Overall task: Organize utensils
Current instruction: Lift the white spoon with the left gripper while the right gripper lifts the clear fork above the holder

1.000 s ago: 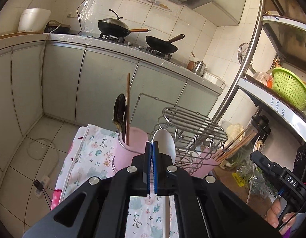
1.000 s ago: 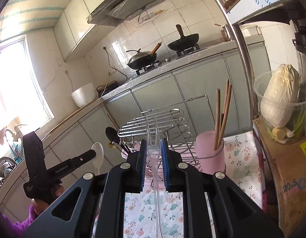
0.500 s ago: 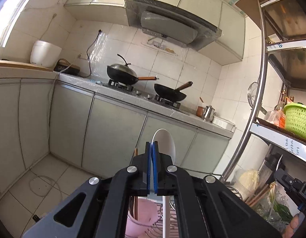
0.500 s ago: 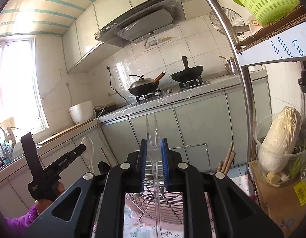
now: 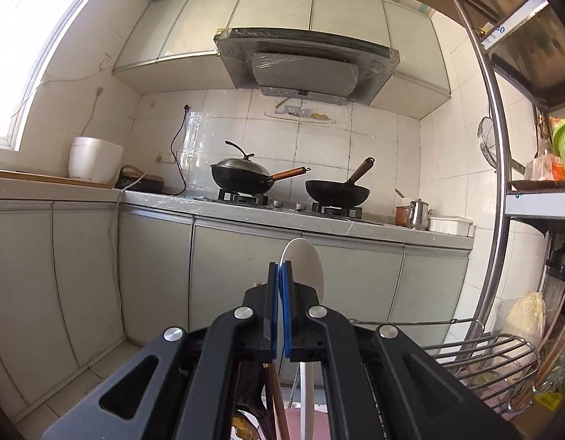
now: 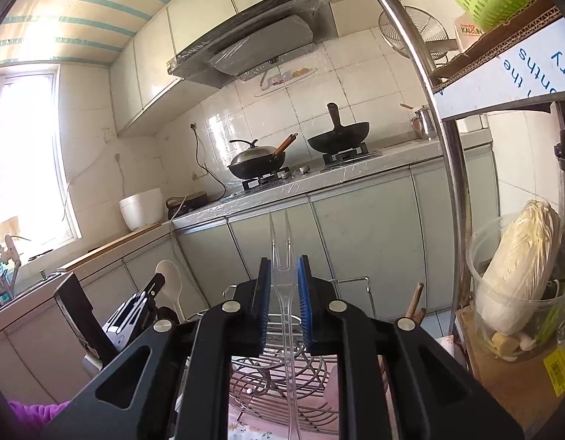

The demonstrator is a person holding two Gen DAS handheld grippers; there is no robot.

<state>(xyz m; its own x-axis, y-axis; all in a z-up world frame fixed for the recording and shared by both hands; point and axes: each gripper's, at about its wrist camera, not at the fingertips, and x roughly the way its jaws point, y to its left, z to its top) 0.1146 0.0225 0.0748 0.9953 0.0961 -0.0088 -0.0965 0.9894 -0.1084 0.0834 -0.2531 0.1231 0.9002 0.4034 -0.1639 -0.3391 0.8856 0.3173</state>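
My left gripper (image 5: 281,275) is shut on a white spoon (image 5: 307,275), bowl up, handle hanging down toward a pink holder (image 5: 301,421) just below it. That holder has brown chopsticks (image 5: 277,399) in it. My right gripper (image 6: 284,275) is shut on a clear plastic fork (image 6: 281,242), tines up, handle hanging over the wire rack (image 6: 279,377). The left gripper with the white spoon (image 6: 169,278) also shows at the left of the right wrist view. A second pink holder (image 6: 332,381) with chopsticks (image 6: 414,302) stands right of the rack.
Kitchen counter with two black woks (image 5: 246,178) behind. A metal shelf pole (image 5: 498,183) and shelves stand at the right. A clear tub with cabbage (image 6: 520,278) sits on a box at the right. The wire rack (image 5: 480,355) lies low right in the left wrist view.
Both grippers have tilted upward and risen with their utensils held. The table and holders have dropped to the bottom edge of both views.
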